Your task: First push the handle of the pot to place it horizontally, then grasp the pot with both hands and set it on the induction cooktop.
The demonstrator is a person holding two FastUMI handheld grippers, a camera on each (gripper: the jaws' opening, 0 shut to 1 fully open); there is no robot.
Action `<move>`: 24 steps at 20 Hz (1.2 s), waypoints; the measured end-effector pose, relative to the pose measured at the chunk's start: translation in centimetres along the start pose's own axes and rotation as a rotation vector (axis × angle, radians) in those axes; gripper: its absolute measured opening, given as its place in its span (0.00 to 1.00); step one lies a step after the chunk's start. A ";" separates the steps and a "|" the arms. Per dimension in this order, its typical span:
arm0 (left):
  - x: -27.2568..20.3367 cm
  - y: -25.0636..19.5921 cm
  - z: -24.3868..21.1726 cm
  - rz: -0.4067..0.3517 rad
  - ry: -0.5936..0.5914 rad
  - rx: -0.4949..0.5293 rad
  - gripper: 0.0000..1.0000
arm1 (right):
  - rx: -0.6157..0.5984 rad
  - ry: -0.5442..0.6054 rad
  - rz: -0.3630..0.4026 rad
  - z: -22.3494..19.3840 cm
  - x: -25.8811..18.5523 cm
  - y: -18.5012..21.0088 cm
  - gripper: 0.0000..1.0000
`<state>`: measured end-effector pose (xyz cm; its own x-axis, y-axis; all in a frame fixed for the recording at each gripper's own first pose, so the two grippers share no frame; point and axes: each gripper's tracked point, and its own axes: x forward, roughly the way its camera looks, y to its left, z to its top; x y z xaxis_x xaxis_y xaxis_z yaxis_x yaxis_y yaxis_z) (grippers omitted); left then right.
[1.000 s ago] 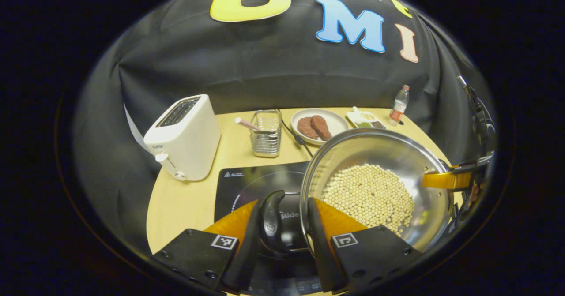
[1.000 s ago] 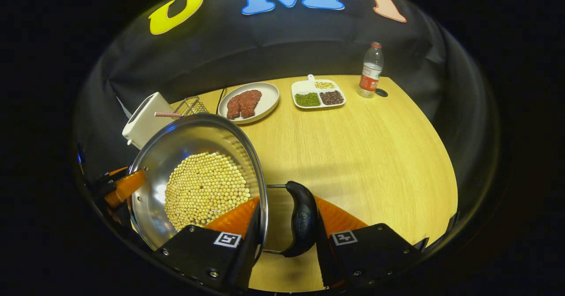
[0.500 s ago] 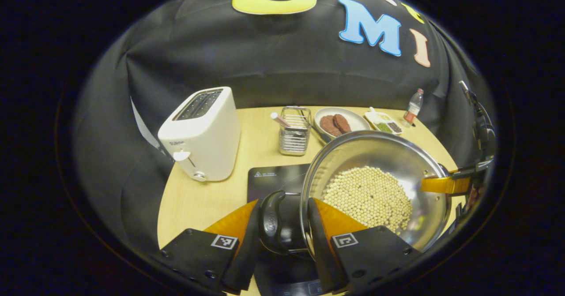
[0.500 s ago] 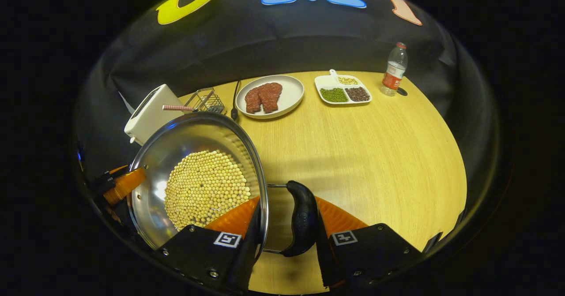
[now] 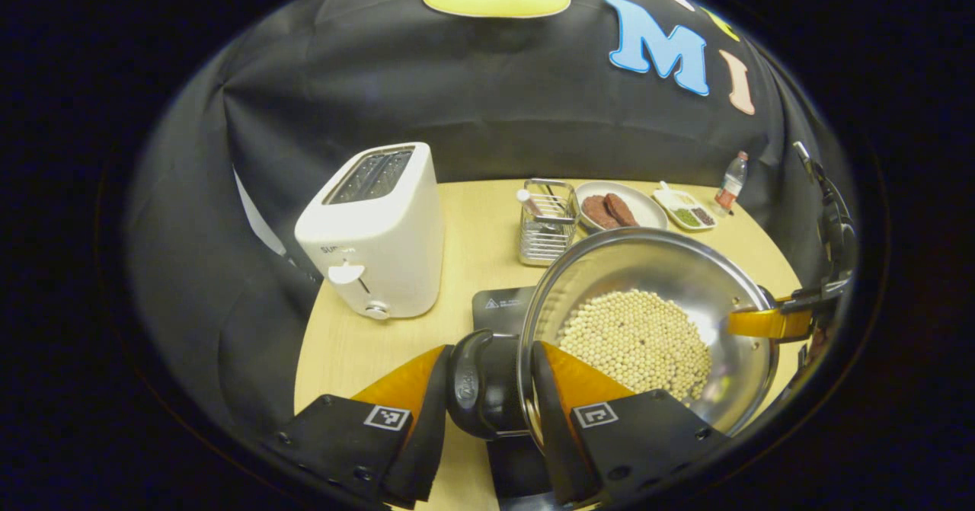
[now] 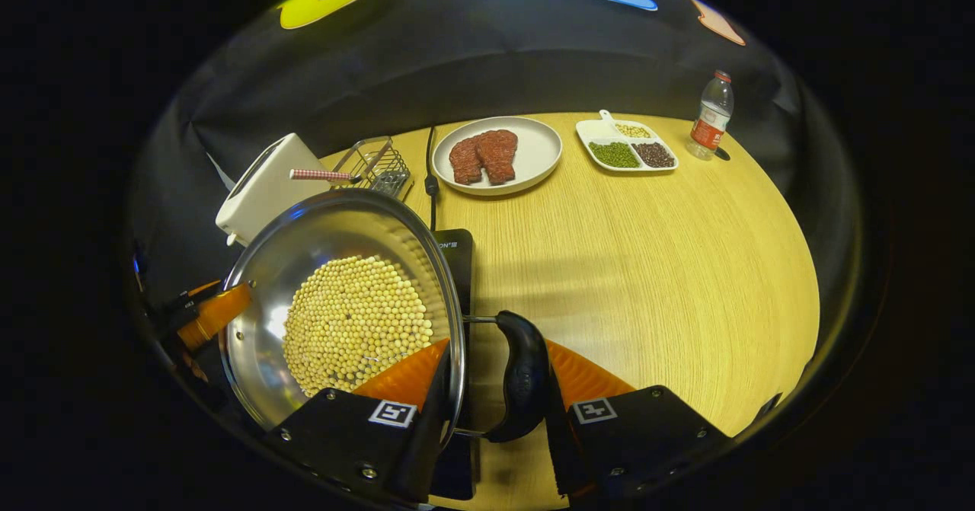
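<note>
Straddling the cooktop (image 6: pixel 455 252) edge, pot (image 5: pixel 647 267), each claw (image 5: pixel 487 389) (image 6: pixel 495 389) clamped on a handle (image 5: pixel 474 381) (image 6: pixel 522 378).

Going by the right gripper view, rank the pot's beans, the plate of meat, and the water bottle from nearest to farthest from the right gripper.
1. Beans: in the pot, just left of the right gripper.
2. Plate of meat: mid-table, ahead toward the wall.
3. Water bottle: far right corner by the wall.
</note>
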<state>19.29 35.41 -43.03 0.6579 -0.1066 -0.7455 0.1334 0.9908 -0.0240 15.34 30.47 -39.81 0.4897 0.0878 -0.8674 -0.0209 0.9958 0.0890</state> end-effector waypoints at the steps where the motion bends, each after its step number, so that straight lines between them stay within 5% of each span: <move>1: 0.2 0.1 0.0 0.000 0.000 -0.003 0.64 | 0.003 0.003 -0.002 0.1 0.1 0.1 0.60; 24: 1.5 1.8 -0.3 -0.004 -0.048 -0.044 0.65 | -0.011 -0.031 -0.007 1.3 1.4 1.7 0.60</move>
<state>20.31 37.07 -44.42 0.6926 -0.1135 -0.7123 0.1043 0.9929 -0.0568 17.15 32.27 -40.25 0.5162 0.0802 -0.8527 -0.0272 0.9966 0.0773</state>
